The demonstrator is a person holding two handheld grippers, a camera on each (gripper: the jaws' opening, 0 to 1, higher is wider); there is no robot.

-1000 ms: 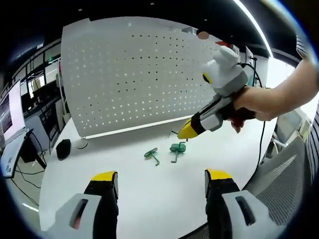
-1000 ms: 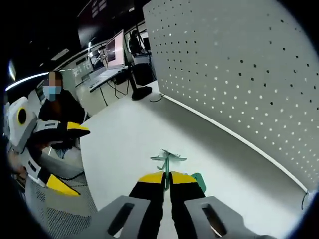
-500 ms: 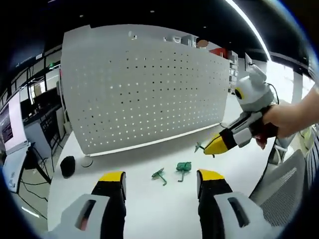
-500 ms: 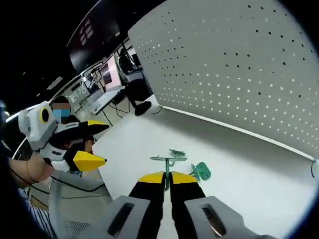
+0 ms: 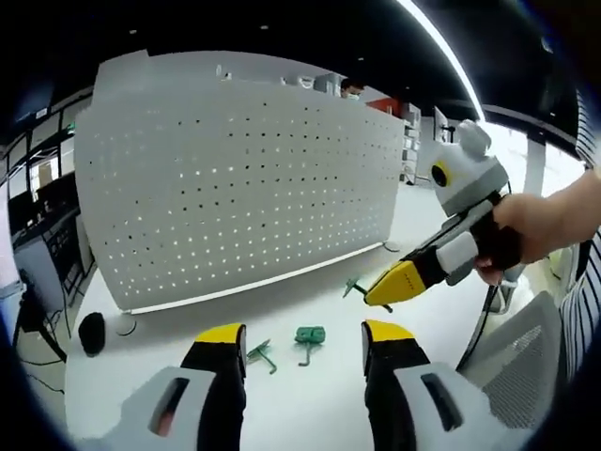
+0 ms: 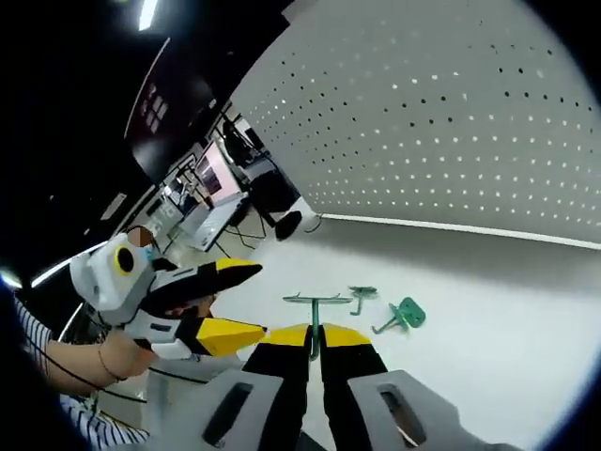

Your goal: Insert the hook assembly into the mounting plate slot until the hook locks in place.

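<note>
A white perforated mounting plate (image 5: pixel 235 178) (image 6: pixel 451 122) stands upright on the white table (image 5: pixel 310 404). Two green hooks lie on the table before it: one (image 5: pixel 258 354) (image 6: pixel 360 294) thin, one (image 5: pixel 307 337) (image 6: pixel 404 314) with a broader base. My right gripper (image 6: pixel 315 334) (image 5: pixel 376 293) is shut on a third green hook (image 6: pixel 316 303) (image 5: pixel 355 286), held above the table with its crossbar forward. My left gripper (image 5: pixel 302 340) (image 6: pixel 230 301) stands open near the table's front, nothing between its jaws.
A dark round object (image 5: pixel 91 333) and a small white disc (image 5: pixel 123 325) sit at the plate's left end. Monitors and desks (image 6: pixel 211 183) lie beyond the table. A mesh chair (image 5: pixel 512 352) stands at the right. A person's hand (image 5: pixel 531 230) holds the right gripper.
The right gripper has carried its hook up off the table and toward the plate. Both views have tilted upward, and the loose hooks have not moved.
</note>
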